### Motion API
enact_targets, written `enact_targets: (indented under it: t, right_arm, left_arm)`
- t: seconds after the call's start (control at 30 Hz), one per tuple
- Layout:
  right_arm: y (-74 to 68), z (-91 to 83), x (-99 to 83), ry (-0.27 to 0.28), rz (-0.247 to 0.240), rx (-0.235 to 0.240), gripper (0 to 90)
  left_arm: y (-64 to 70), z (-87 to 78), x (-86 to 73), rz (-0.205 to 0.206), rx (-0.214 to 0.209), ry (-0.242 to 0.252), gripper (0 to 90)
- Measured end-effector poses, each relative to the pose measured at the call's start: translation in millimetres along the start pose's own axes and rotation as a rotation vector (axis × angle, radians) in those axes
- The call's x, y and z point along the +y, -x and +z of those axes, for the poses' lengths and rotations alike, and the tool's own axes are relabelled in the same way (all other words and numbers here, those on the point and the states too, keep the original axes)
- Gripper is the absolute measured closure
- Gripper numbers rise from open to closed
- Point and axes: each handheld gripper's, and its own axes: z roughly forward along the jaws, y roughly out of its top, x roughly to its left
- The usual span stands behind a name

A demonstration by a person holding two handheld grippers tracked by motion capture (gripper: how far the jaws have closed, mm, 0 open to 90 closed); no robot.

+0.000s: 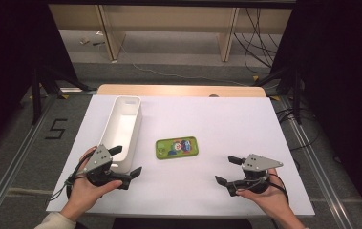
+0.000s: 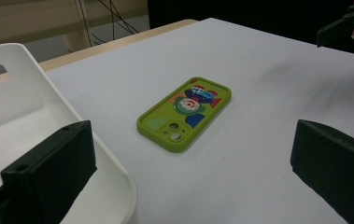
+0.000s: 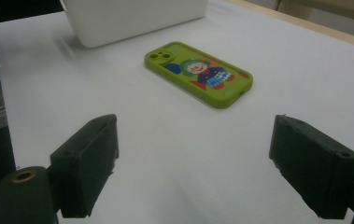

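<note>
- Left tool sits near the counter's front-left, jaws spread and empty, straddling the near end of the white bin.
- Right tool rests front-right, jaws likewise spread, gripping nothing.
- Green phone case lies flat between them, long axis running left to right, camera holes toward the bin; both tools look about equally near.
- White counter is bare otherwise; dark floor and cables lie beyond.
</note>
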Motion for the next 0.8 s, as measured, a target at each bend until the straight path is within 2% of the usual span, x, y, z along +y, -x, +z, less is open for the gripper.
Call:
enact_targets:
  t: [0.57,0.8]
  right_arm:
    - [-1.6,4.4,2.2,-0.013,-0.018,0.003,16.3]
    - [2.1,7.6,4.0,-0.016,-0.023,-0.007,16.4]
  left_arm:
    - [-0.3,-4.4,-1.4,-0.007,0.002,0.008,0.0]
    - [0.4,-3.5,-0.5,-0.002,0.001,0.009,0.0]
